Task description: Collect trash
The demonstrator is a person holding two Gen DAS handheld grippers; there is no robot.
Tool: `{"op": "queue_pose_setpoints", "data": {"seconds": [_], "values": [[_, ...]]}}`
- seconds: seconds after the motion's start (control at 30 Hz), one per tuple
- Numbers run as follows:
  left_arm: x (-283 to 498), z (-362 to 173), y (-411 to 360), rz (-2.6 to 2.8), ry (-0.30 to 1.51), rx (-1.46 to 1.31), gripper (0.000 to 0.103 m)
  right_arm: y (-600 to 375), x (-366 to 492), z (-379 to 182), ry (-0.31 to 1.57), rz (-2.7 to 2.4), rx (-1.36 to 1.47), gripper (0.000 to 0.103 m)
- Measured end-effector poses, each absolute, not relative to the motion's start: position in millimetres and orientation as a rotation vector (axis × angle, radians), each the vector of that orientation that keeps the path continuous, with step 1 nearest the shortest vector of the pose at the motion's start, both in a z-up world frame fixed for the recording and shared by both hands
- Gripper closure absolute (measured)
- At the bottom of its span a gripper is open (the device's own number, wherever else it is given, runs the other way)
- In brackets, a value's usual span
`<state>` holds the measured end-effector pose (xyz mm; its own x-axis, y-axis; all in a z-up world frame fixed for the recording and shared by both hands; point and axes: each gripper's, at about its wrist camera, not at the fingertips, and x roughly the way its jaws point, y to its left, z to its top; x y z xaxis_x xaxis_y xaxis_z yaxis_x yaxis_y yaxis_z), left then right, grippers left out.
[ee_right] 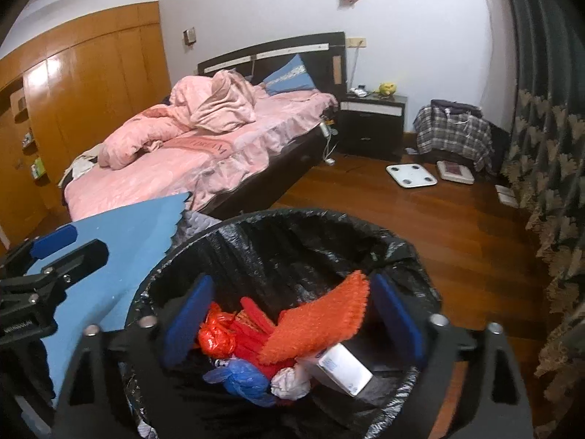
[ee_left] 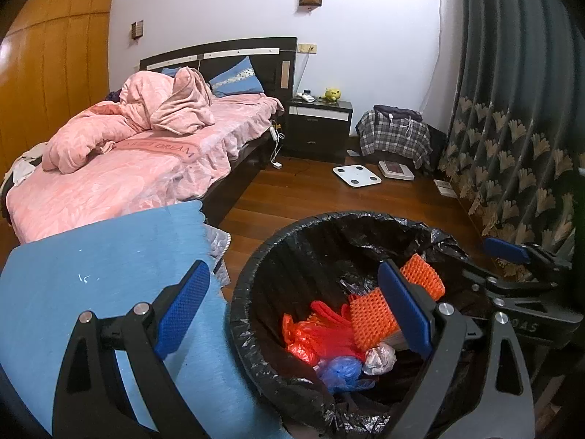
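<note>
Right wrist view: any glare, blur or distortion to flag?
Right wrist: glare on the glossy orange wooden wardrobe, fisheye bends the dark patterned curtain, black vignette corners. Left wrist: same bending on the curtain, black-lined trash bin interior dark.

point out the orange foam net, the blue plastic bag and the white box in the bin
orange foam net [ee_right: 318, 325]: right wrist view, middle of its mesh.
blue plastic bag [ee_right: 243, 378]: right wrist view, centre of the crumpled bag.
white box [ee_right: 345, 367]: right wrist view, its top face.
</note>
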<state>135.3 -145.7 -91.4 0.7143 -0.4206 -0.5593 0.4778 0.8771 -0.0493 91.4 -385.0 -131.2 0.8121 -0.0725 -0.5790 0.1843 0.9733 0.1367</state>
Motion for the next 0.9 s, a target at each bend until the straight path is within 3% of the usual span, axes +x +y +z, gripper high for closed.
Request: {"op": "queue_pose_setpoints", "data": {"seconds": [0.03, 0.9], "values": [[134.6, -90.5, -144.6, -0.497, 0.593, 0.101, 0.012, -385.2, 89.4, -129.5, 0.607, -0.144, 0.191, 0.006], [58.0, -39.4, -77.1, -0.418, 0.528, 0.090, 0.007, -329.4, 6.4, -47.2, 0.526, -0.045, 0.190, 0.006]]}}
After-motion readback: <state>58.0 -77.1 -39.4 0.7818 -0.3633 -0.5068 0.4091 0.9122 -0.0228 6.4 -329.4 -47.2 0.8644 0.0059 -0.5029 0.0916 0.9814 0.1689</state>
